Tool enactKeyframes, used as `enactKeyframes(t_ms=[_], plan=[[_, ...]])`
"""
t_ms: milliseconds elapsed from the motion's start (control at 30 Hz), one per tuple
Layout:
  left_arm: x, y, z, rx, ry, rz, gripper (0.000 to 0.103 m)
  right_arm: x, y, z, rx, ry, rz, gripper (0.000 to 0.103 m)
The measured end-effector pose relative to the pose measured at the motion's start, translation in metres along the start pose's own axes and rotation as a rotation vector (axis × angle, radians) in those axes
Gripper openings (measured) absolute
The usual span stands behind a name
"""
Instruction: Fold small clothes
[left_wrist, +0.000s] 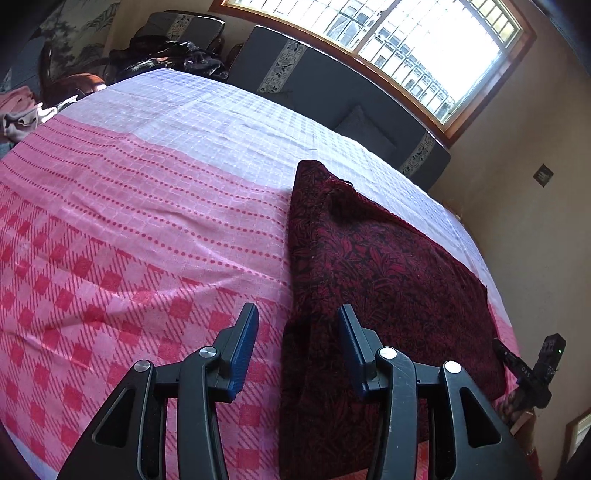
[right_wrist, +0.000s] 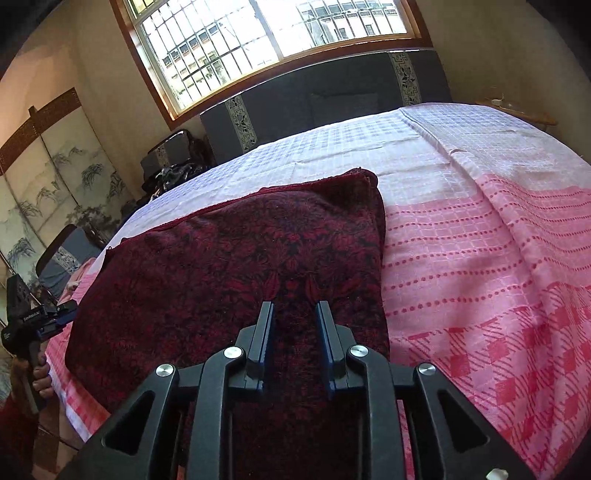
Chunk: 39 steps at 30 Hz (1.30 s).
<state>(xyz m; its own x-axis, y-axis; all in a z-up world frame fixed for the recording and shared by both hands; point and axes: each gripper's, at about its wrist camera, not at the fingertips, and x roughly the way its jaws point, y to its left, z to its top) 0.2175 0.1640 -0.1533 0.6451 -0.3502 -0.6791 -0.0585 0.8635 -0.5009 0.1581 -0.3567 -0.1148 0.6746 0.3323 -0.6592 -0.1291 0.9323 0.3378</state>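
A dark red cloth with a black leaf pattern (left_wrist: 373, 266) lies folded flat on the pink and white checked bedspread (left_wrist: 129, 221). My left gripper (left_wrist: 297, 314) is open and empty, held above the cloth's near left edge. In the right wrist view the same cloth (right_wrist: 229, 266) fills the middle. My right gripper (right_wrist: 294, 308) is open with a narrower gap and holds nothing, above the cloth's near edge. Each gripper shows at the edge of the other's view: the right one (left_wrist: 532, 373), the left one (right_wrist: 40, 317).
The bedspread (right_wrist: 480, 240) covers a wide bed. A dark padded headboard (left_wrist: 332, 88) stands under a bright window (left_wrist: 424, 48). Dark clothes are piled at the back left (left_wrist: 173, 55), pink clothes at the far left (left_wrist: 18, 110). A painted screen (right_wrist: 48, 177) stands by the wall.
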Motion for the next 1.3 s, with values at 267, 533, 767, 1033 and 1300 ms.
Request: enactKeyframes(t_ms=[267,533,767,1033,1300], plan=[[0.010,-0.016,-0.009,0.112,0.044,0.011,0.051,-0.002,0.009,-0.005,-0.054,-0.010,-0.013,0.034],[0.015,-0.046,-0.020,0.318,0.021,0.137,0.061,-0.003,0.015,-0.007,-0.081,-0.012,-0.037,0.038],[0.016,-0.045,-0.019,0.338,0.026,0.143,0.065,-0.005,0.019,-0.010,-0.098,-0.016,-0.044,0.042],[0.022,-0.046,-0.014,0.381,0.046,0.157,0.071,-0.006,0.019,-0.010,-0.093,-0.016,-0.033,0.043],[0.031,-0.050,-0.010,0.439,0.065,0.164,0.075,-0.006,0.019,-0.010,-0.093,-0.016,-0.033,0.044]])
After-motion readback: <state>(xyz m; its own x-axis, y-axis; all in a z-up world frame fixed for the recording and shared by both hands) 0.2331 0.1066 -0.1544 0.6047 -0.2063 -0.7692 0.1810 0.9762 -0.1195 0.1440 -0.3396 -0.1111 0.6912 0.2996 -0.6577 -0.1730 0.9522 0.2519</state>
